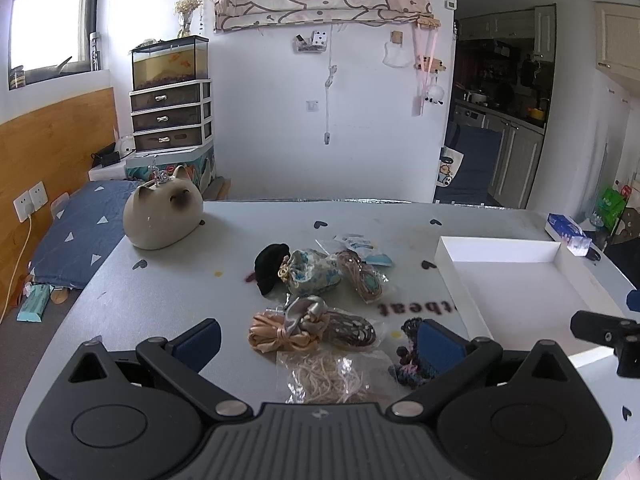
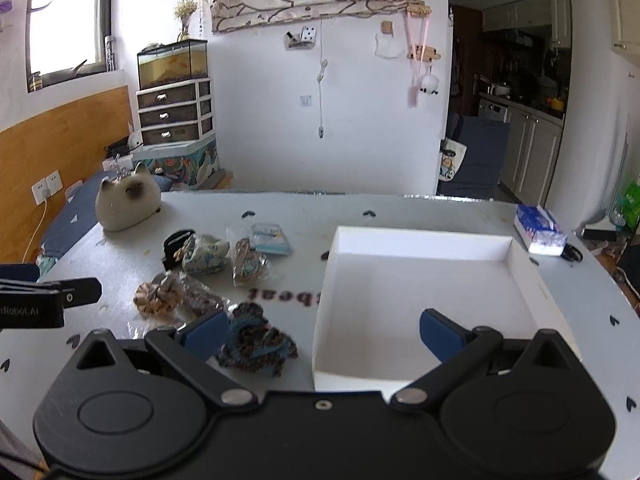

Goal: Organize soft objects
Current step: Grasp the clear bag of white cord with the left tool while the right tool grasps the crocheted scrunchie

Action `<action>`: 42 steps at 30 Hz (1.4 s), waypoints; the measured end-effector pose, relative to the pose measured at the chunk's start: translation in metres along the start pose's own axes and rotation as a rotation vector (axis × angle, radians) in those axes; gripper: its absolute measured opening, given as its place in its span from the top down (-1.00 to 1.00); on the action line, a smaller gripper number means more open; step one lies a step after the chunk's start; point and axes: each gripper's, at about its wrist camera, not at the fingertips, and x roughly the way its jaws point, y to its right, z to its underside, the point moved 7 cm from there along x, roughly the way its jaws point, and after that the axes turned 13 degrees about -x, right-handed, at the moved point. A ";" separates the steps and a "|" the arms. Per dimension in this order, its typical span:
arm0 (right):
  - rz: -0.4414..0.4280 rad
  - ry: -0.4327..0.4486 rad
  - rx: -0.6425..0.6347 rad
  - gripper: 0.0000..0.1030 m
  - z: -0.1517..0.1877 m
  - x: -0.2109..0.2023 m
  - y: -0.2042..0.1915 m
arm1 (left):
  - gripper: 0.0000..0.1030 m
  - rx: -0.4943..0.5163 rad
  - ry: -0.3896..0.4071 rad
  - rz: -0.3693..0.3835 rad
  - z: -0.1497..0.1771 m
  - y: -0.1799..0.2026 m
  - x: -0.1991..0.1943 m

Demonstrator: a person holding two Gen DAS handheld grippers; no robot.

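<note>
Soft items lie in a loose pile mid-table: a black pouch [image 1: 272,266], a blue floral pouch [image 1: 314,272], a tan satin scrunchie [image 1: 276,334], a bagged cord [image 1: 366,280], a clear bag of pale string [image 1: 328,376] and a dark blue crocheted piece [image 2: 256,340]. The white shallow box [image 2: 424,280] stands to their right, with nothing in it. My left gripper [image 1: 320,344] is open and empty, low over the near pile. My right gripper [image 2: 322,334] is open and empty, straddling the box's near left corner, the crocheted piece by its left finger.
A ceramic cat figure [image 1: 160,216] stands at the table's far left. A blue tissue pack [image 2: 538,230] lies at the far right corner. Beyond the table are a bed, a drawer unit with a fish tank [image 1: 170,66], and a kitchen doorway.
</note>
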 end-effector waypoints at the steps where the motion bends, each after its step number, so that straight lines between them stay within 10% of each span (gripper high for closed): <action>1: 0.003 0.008 0.002 -1.00 -0.004 0.001 0.002 | -1.00 -0.003 0.000 0.001 -0.004 0.000 0.001; 15: -0.014 0.096 -0.066 -1.00 -0.084 0.039 0.003 | -1.00 -0.033 -0.047 -0.028 -0.046 0.004 0.039; 42: -0.316 -0.437 -0.013 -0.42 -0.019 0.164 -0.076 | -1.00 -0.129 -0.432 -0.110 0.036 -0.022 0.123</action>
